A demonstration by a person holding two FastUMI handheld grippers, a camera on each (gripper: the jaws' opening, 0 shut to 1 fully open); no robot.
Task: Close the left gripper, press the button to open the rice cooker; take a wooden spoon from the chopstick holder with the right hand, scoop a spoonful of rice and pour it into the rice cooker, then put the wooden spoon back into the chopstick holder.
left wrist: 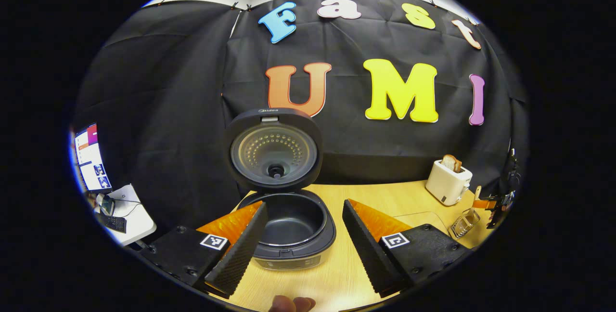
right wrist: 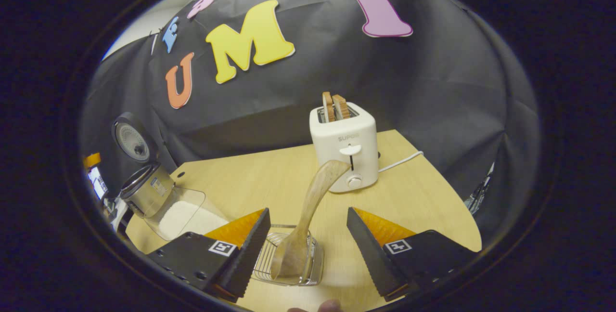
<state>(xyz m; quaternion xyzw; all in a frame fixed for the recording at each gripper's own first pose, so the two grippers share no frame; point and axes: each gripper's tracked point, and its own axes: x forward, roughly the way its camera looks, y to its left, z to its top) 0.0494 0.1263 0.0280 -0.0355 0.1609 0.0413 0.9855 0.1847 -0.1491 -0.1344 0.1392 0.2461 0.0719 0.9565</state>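
The black rice cooker [left wrist: 293, 235] stands with its lid [left wrist: 274, 150] swung up and its dark inner pot showing nothing inside. My left gripper [left wrist: 303, 249] is open just in front of it, one finger at each side of the pot, touching nothing. In the right gripper view a wooden spoon [right wrist: 308, 206] stands bowl down in the wire chopstick holder [right wrist: 269, 261], its handle leaning toward the toaster. My right gripper [right wrist: 308, 254] is open, its fingers on either side of the holder and apart from the spoon. A clear container of white rice [right wrist: 180, 215] lies to the left, next to the rice cooker [right wrist: 142, 191].
A white toaster [right wrist: 344, 148] with bread slices stands behind the holder, its cord trailing right; the toaster [left wrist: 448, 182] sits at the table's back right in the left gripper view. Left of the wooden table [left wrist: 356, 196], a small white side table [left wrist: 130, 215] carries a monitor.
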